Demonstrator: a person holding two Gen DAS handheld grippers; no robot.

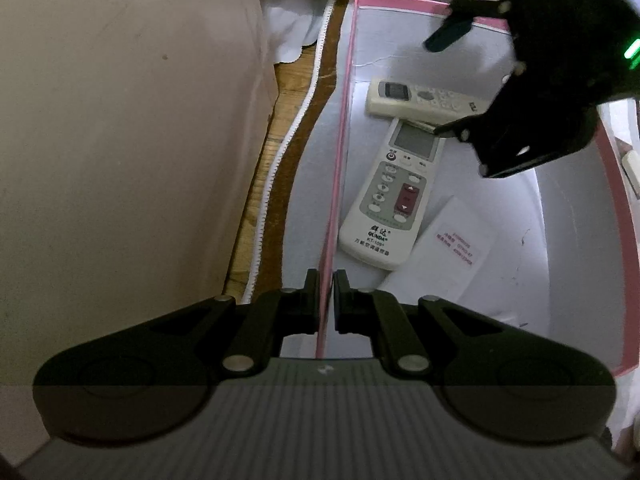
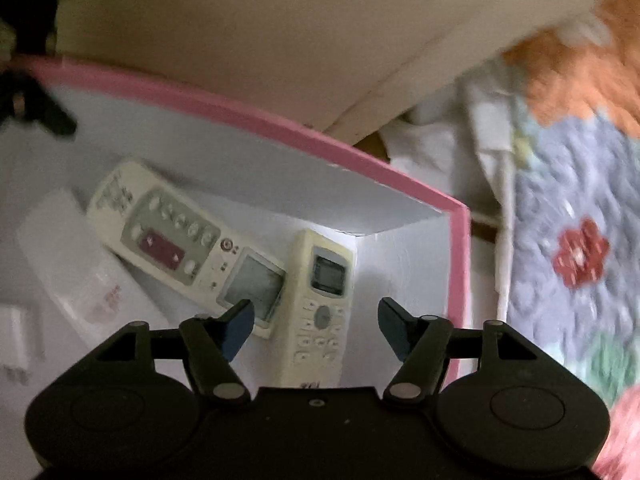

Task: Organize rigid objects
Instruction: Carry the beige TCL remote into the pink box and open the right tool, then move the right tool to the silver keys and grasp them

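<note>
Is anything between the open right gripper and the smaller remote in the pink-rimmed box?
Nothing visible. The right gripper hangs open directly over the smaller remote, which lies on the box floor. The larger remote overlaps only its display end, beside the fingers.

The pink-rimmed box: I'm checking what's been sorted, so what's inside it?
Inside the pink-rimmed box lie a large remote, a smaller remote across its screen end, a white card and a white plug. The floor beneath them is hidden.
</note>
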